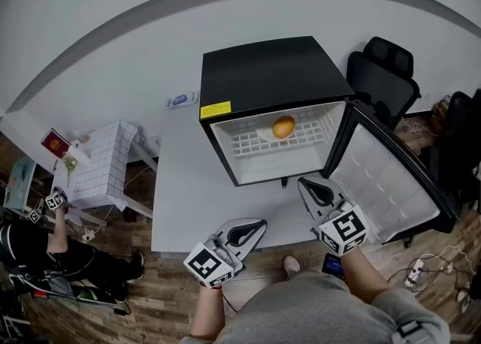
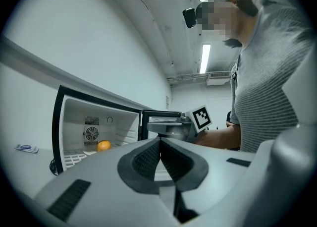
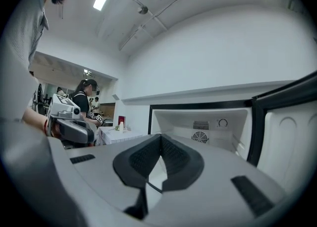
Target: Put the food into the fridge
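A black mini fridge stands on the grey table with its door swung open to the right. On its white wire shelf lies an orange round food on a small white plate; the left gripper view shows the orange food too. My left gripper is shut and empty over the table's front edge, left of the opening. My right gripper is shut with nothing in it, just in front of the fridge's lower right corner beside the door. Both gripper views show closed jaws, left and right.
A black office chair stands behind the fridge door. A small blue and white packet lies on the table left of the fridge. A white tiled side table and a seated person are at the left. Cables lie on the wooden floor.
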{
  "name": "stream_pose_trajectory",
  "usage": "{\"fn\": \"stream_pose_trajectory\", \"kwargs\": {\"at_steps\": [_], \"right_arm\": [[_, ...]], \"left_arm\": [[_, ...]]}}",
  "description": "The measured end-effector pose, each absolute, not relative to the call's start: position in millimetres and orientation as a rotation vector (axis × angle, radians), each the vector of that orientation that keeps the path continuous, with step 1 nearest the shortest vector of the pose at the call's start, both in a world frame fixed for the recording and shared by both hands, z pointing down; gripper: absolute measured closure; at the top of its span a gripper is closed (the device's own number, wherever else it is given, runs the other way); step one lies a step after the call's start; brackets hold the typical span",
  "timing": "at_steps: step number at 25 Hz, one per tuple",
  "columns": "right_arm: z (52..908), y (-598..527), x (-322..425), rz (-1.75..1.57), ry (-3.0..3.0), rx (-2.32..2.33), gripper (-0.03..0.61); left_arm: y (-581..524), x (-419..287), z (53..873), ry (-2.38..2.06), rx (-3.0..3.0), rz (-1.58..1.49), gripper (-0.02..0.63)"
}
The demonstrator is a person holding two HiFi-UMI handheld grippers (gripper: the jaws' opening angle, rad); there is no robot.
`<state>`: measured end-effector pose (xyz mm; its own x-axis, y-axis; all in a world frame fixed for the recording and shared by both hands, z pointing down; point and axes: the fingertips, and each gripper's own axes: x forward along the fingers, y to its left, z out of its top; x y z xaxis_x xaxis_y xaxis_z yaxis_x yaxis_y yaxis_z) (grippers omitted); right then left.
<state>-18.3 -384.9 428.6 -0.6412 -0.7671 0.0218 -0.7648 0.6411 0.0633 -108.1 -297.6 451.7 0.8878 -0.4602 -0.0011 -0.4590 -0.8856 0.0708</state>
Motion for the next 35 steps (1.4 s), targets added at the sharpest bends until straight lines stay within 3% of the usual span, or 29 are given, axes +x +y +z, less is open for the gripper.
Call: {"fn": "stream_pose_trajectory", "kwargs": {"at_steps": [35], "right_arm": [[426, -334, -36, -0.075, -3.039, 0.990, 0.566]], "left_arm": [[-330, -128, 445, -0.973, 2.935, -0.049, 0.603]]}}
